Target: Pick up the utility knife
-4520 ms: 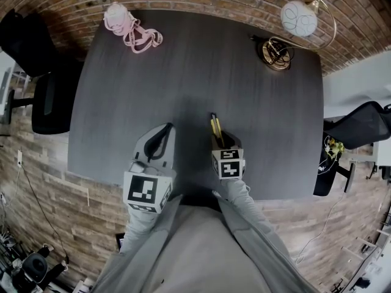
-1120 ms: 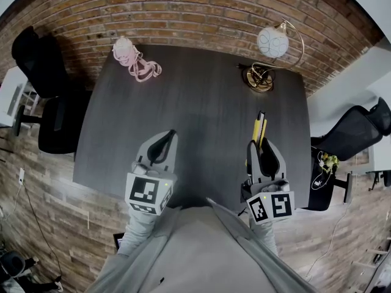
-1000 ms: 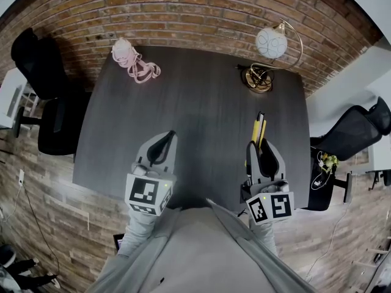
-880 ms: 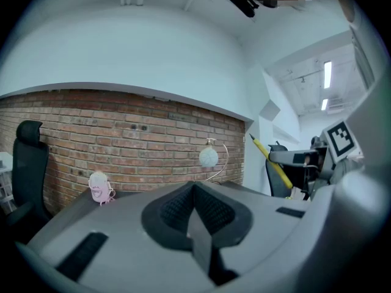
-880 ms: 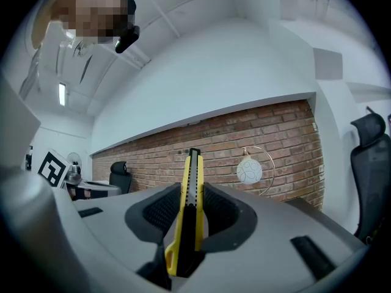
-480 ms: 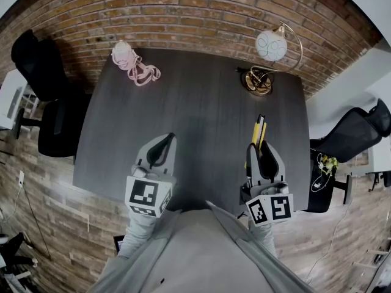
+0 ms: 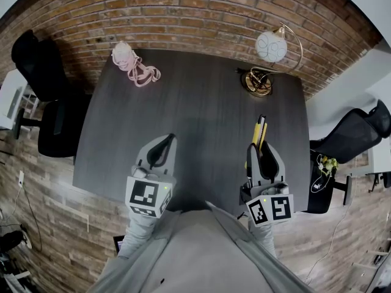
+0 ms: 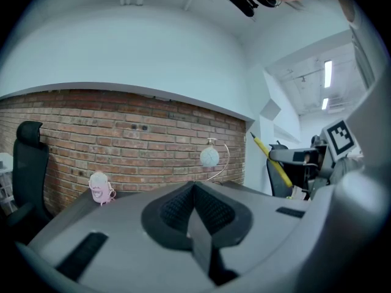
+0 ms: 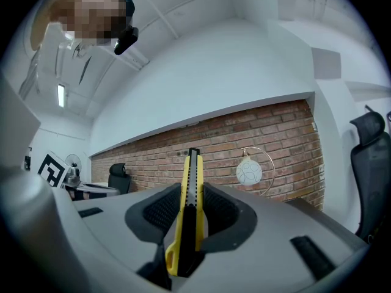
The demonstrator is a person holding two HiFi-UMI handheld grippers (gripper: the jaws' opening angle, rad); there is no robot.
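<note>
The yellow and black utility knife (image 7: pixel 258 133) sticks out forward from my right gripper (image 7: pixel 261 152), which is shut on it and held above the dark table (image 7: pixel 195 102) at its right side. In the right gripper view the knife (image 9: pixel 190 212) stands edge-up between the two pads, its tip pointing toward the brick wall. My left gripper (image 7: pixel 160 149) hovers over the table's near left part, jaws shut with nothing between them (image 8: pixel 194 215). From the left gripper view the knife (image 8: pixel 269 160) shows at the right, in the other gripper.
A pink toy with straps (image 7: pixel 131 60) lies at the table's far left corner. A globe lamp on a gold arc stand (image 7: pixel 267 54) is at the far right. Black office chairs (image 7: pixel 43 90) (image 7: pixel 354 133) flank the table. A brick wall (image 7: pixel 183 11) runs behind.
Nothing has visibly moved over the last second; both grippers hold still. Compared with several seconds ago, the right gripper and knife are now farther right.
</note>
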